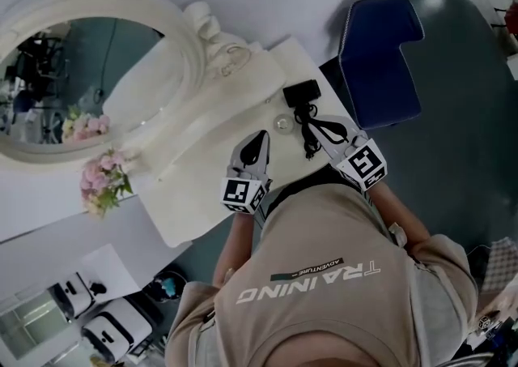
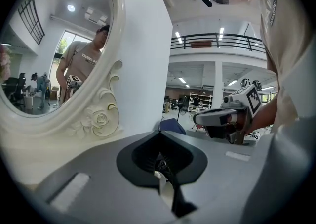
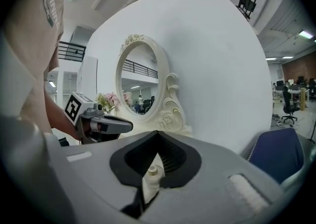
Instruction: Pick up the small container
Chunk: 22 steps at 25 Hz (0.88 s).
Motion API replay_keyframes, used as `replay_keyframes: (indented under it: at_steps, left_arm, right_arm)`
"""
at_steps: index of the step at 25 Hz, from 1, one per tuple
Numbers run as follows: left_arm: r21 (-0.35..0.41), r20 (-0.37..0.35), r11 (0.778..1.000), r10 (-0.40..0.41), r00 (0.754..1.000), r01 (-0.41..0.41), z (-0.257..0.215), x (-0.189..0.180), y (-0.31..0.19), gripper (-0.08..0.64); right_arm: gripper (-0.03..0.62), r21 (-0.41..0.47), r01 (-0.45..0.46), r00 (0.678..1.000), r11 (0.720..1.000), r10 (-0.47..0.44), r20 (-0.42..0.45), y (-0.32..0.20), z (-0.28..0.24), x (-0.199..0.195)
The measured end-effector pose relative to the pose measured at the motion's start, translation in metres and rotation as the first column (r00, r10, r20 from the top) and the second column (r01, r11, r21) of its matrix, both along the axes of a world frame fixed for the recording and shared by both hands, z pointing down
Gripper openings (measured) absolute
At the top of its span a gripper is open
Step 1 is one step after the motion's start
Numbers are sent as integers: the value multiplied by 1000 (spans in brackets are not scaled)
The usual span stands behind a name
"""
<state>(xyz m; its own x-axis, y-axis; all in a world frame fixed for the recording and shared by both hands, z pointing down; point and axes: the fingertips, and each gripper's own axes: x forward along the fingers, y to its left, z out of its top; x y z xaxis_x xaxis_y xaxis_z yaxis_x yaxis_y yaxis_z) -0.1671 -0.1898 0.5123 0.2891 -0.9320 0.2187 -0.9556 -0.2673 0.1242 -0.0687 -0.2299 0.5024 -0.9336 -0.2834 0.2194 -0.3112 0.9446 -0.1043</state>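
Observation:
The small container (image 1: 282, 123), round and clear, stands on the white vanity top (image 1: 202, 195) between the tips of my two grippers. My left gripper (image 1: 258, 143) lies just left of it and nearer, jaws shut and empty. My right gripper (image 1: 320, 125) rests to its right on a black cable (image 1: 311, 137), jaws also shut with nothing held. In the right gripper view a small pale capped thing (image 3: 150, 172) shows through the slit between the closed jaws. From that view the left gripper (image 3: 106, 125) sits to the left.
An oval mirror with a carved white frame (image 1: 190, 41) stands at the back of the vanity, against a white wall. A black adapter (image 1: 302, 94) lies beyond the container. Pink flowers (image 1: 104, 179) stand at the vanity's left end. A blue chair (image 1: 380, 57) stands to the right.

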Motion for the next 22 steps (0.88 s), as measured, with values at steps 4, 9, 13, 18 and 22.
replay_keyframes:
  at_steps: [4,9,13,18,22]
  left_arm:
    - [37,27,997,62,998,-63,-10,3,0,14]
    - [51,39,995,80,996,-82,-10,-2,-6,14]
    - [50,100,986,151,983,-156,-6,5,-6,14]
    - [70,183,962,247,951,-264,0,20,-2,14]
    - [46,179,961,260,949,-271,11,20,-4,14]
  right_arm:
    - [3,7,-44,999,999,44,-17,4,0,7]
    - [3,17,-74,997,997,74,-29,3,1,10]
    - [3,41,-76,996,996,78,-48,4,2,13]
    - [3,25,-92,993,995,94,-70,11,7,20]
    - [3,33,-114,991,993,116,-72,9,3,23]
